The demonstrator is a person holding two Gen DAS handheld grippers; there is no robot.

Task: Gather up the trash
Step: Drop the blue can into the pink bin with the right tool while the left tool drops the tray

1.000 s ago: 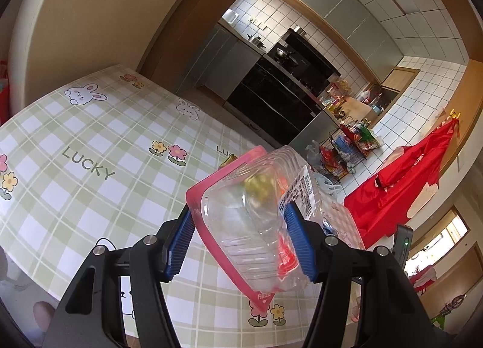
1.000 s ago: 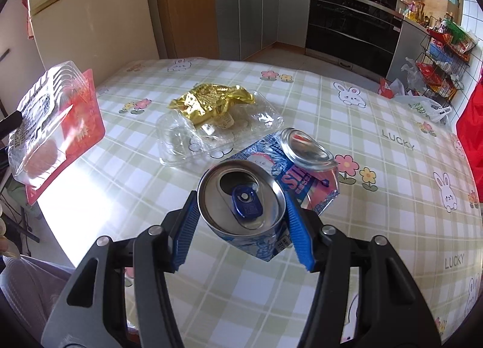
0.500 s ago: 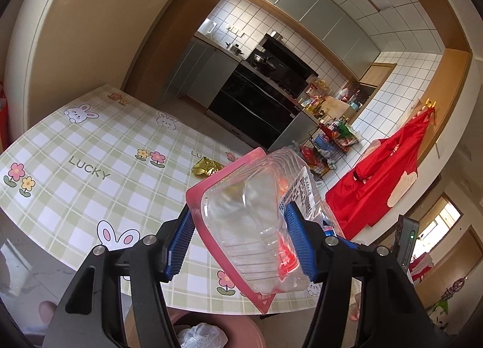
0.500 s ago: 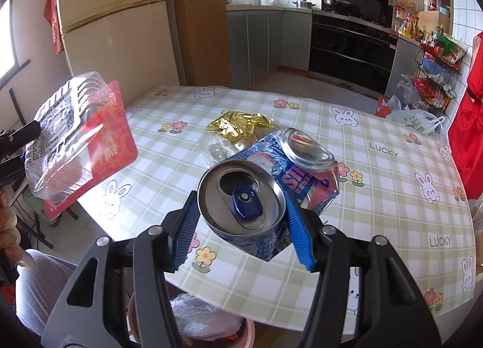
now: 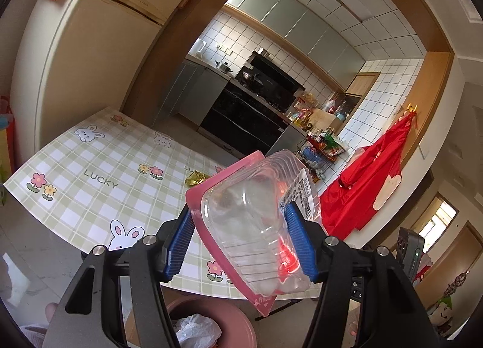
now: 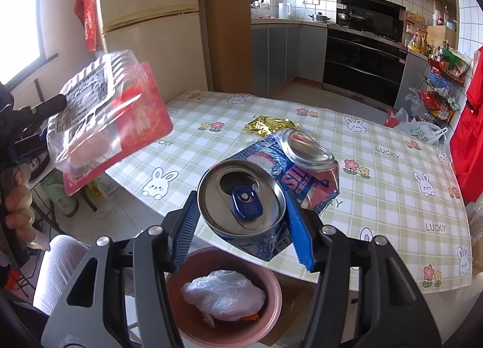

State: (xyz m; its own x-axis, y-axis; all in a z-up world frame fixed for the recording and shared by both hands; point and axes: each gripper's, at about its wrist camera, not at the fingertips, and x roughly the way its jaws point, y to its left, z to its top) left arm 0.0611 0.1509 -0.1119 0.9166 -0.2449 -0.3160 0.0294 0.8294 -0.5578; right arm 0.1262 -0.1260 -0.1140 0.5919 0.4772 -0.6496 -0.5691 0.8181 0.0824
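My left gripper (image 5: 240, 240) is shut on a clear plastic clamshell box (image 5: 256, 227) with a pink-red card base, held in the air past the table's edge; the box also shows in the right wrist view (image 6: 102, 121). My right gripper (image 6: 241, 221) is shut on a crushed blue and white drink can (image 6: 265, 185), held above a pink trash bin (image 6: 265, 287). The bin (image 5: 241, 327) holds a white plastic bag (image 6: 223, 296). A crumpled gold wrapper (image 6: 267, 126) lies on the table.
The table (image 6: 392, 185) has a green checked cloth with rabbits and flowers. A fridge (image 6: 151, 30) stands behind it. Kitchen counters, an oven and a wire rack (image 6: 440, 88) are at the back. A red apron (image 5: 368, 182) hangs on the right.
Both grippers have pulled back from over the table and risen, each holding its item. The pink bin has come into view below them, and the table has receded.
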